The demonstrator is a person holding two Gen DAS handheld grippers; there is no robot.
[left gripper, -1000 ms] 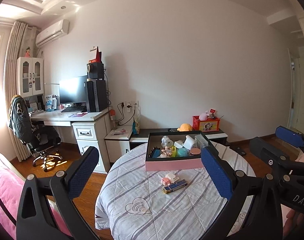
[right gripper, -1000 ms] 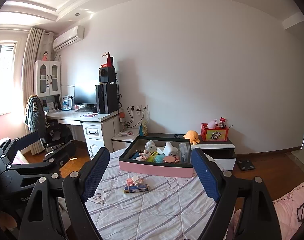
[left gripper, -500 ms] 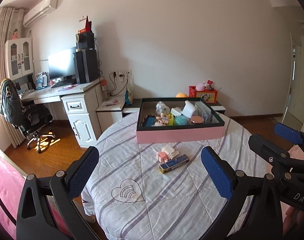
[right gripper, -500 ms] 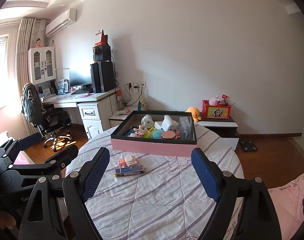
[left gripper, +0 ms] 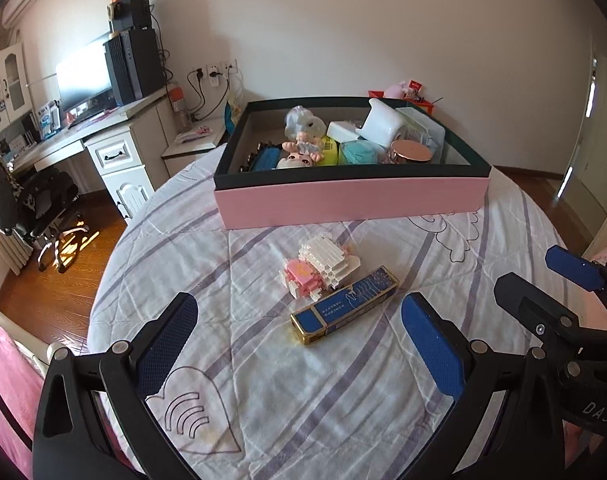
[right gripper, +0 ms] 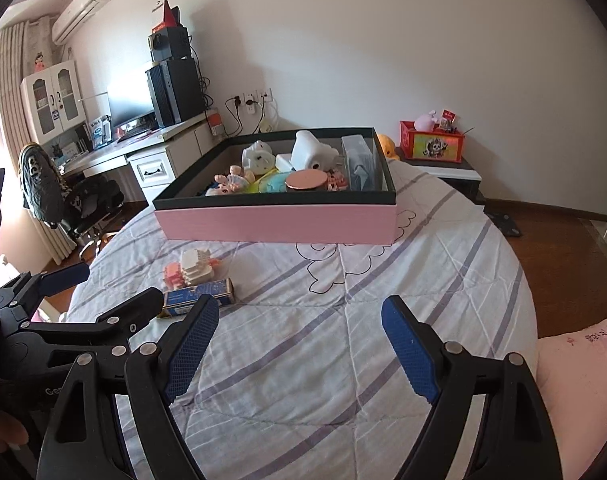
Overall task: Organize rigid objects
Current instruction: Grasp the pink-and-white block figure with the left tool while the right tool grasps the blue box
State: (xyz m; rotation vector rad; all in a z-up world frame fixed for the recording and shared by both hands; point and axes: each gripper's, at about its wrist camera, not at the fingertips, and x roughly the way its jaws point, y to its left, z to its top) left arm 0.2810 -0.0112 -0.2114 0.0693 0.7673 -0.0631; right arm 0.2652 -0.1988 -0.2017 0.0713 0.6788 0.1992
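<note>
The left tool (left gripper: 299,344) is wide open and holds nothing; the blue and gold box (left gripper: 343,305) lies on the tabletop (left gripper: 303,392) just ahead of it, between its fingers' line, touching the pink and white brick toy (left gripper: 319,266) behind. The right tool (right gripper: 299,344) is also wide open and empty, with these two things to its left. Further ahead stands the pink storage box (right gripper: 279,220), already filled with small things
</note>
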